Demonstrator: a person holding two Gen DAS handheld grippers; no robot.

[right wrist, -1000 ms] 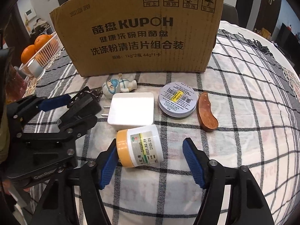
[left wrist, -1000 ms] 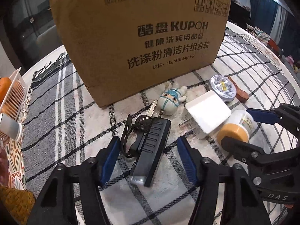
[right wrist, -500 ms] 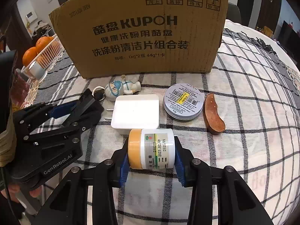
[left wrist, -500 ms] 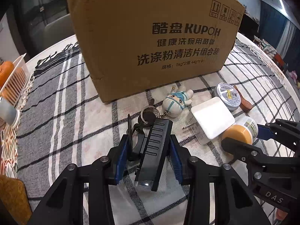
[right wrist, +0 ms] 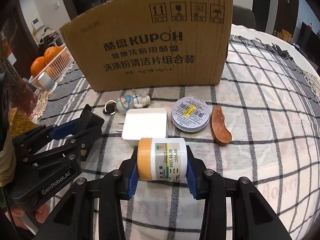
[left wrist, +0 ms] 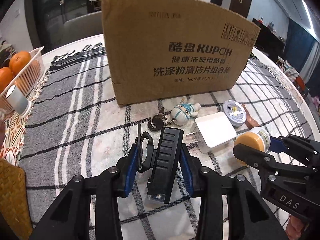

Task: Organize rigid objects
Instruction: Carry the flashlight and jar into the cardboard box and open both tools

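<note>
Both grippers clamped, lift pending
Left gripper [left wrist: 159, 168] grips the black clip device [left wrist: 166, 166]; right gripper [right wrist: 162, 167] pinches the yellow-capped jar [right wrist: 162, 159]; next, likely carry both into the cardboard box [right wrist: 152, 46] ahead.

A home dining room is showing: plaid tablecloth [right wrist: 260, 100], basket of oranges [left wrist: 22, 74], chair [left wrist: 84, 26] sitting behind

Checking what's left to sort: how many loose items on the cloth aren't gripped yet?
4: figurine keychain in front of the cardboard box, white charger beside it, round tin right of the charger, wooden piece farthest right. Grippers may hide others.
</note>
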